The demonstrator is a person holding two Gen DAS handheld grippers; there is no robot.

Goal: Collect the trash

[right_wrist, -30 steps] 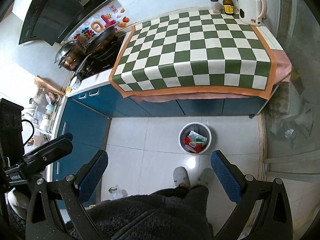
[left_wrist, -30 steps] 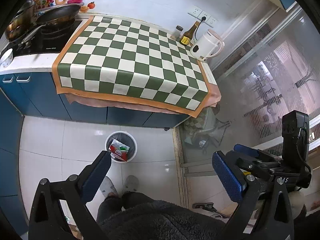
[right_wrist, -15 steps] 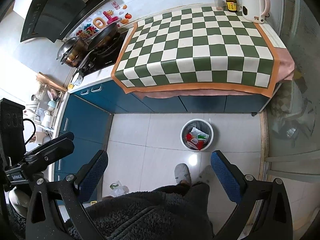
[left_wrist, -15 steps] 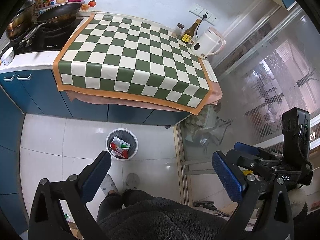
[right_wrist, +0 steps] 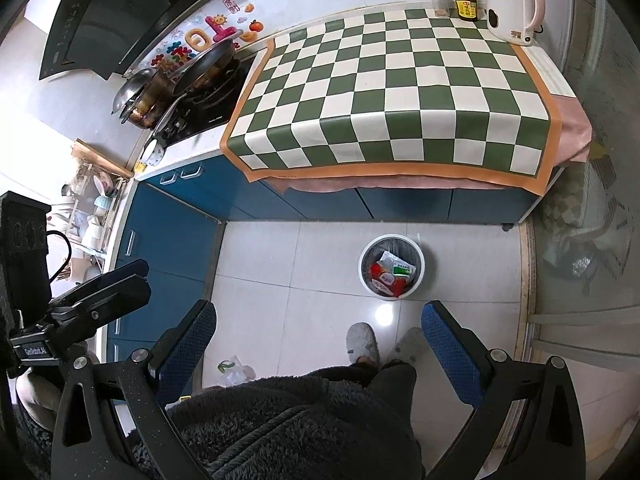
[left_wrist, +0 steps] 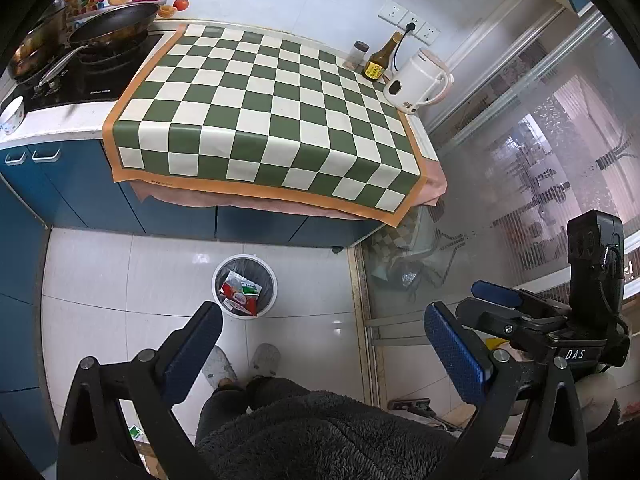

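You are standing in a small kitchen with a pale tiled floor (right_wrist: pixel 280 264) and blue lower cabinets (left_wrist: pixel 80 192), looking down from high above. A green-and-cream checkered mat with an orange border (left_wrist: pixel 272 120) covers the counter, and nothing lies on its squares. At its far end stand a white electric kettle (left_wrist: pixel 416 84), a brown glass sauce bottle (left_wrist: pixel 378 62) and a small spice jar (left_wrist: pixel 356 54), close together. A dark frying pan (left_wrist: pixel 116 20) sits on the black stove beside the mat.

The round white trash bin with a grey liner (right_wrist: pixel 391 266) stands on the floor just in front of the cabinets, near your grey slippers (right_wrist: pixel 362 344). Red, white and green wrappers (right_wrist: pixel 390 274) lie inside it.

Your left gripper (left_wrist: pixel 324 344) is spread wide and holds nothing. Your right gripper (right_wrist: pixel 318 344) is also spread wide and empty. A crumpled white plastic bag (right_wrist: pixel 236 372) lies on the floor near the cabinet corner, well apart from the bin.
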